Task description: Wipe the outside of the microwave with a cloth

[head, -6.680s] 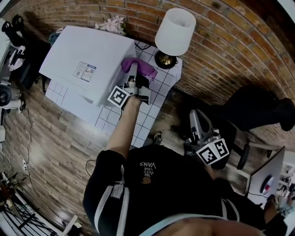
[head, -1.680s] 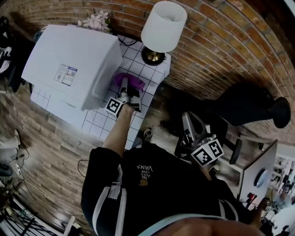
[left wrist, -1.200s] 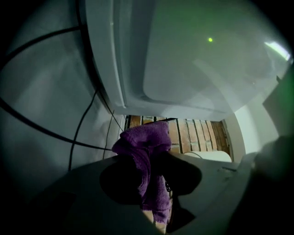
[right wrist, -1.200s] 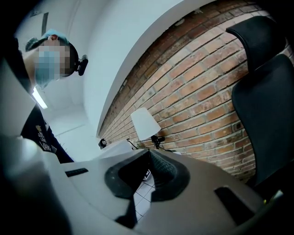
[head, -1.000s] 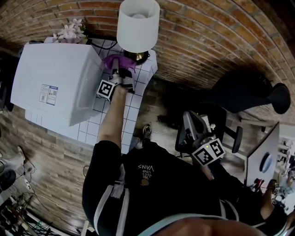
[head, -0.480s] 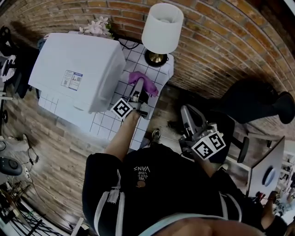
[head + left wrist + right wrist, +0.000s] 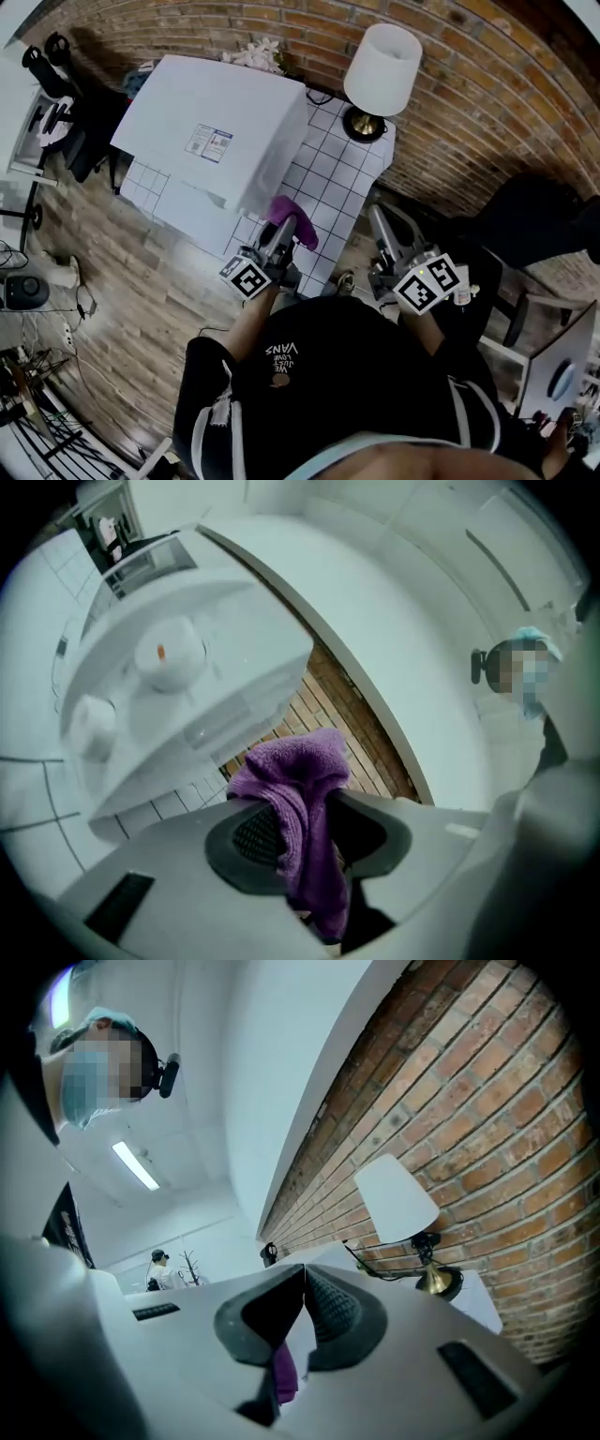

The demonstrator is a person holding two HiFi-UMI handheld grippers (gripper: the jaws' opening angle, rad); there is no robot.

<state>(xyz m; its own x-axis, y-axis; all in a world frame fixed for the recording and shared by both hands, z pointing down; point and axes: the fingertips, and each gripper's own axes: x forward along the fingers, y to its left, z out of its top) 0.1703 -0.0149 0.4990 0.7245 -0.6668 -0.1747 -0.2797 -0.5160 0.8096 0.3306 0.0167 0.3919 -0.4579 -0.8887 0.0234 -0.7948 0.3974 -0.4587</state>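
Cloth (image 7: pixel 292 772) hangs pinched in left gripper (image 7: pixel 311 819) jaws; right gripper (image 7: pixel 304 1281) jaws pressed together.

White-tiled table (image 7: pixel 330 183) on wood-plank floor (image 7: pixel 141 272), against brick wall (image 7: pixel 469 84). On it: white microwave (image 7: pixel 220 131) left; lamp (image 7: pixel 362 123) near, right back corner.

On the left part of the table (image 7: pixel 342 173), the microwave (image 7: pixel 211 131); to the microwave's right on the same table, the lamp (image 7: pixel 380 70), and behind the microwave, against the brick wall (image 7: pixel 469 56), the flowers (image 7: pixel 258 52). Just beside the microwave's near right corner, over the table, the cloth (image 7: pixel 292 217), between the jaws of the left gripper (image 7: pixel 284 236). Further right of the microwave, past the table's near edge, above the floor (image 7: pixel 141 281) and apart from the cloth, the right gripper (image 7: pixel 378 223).
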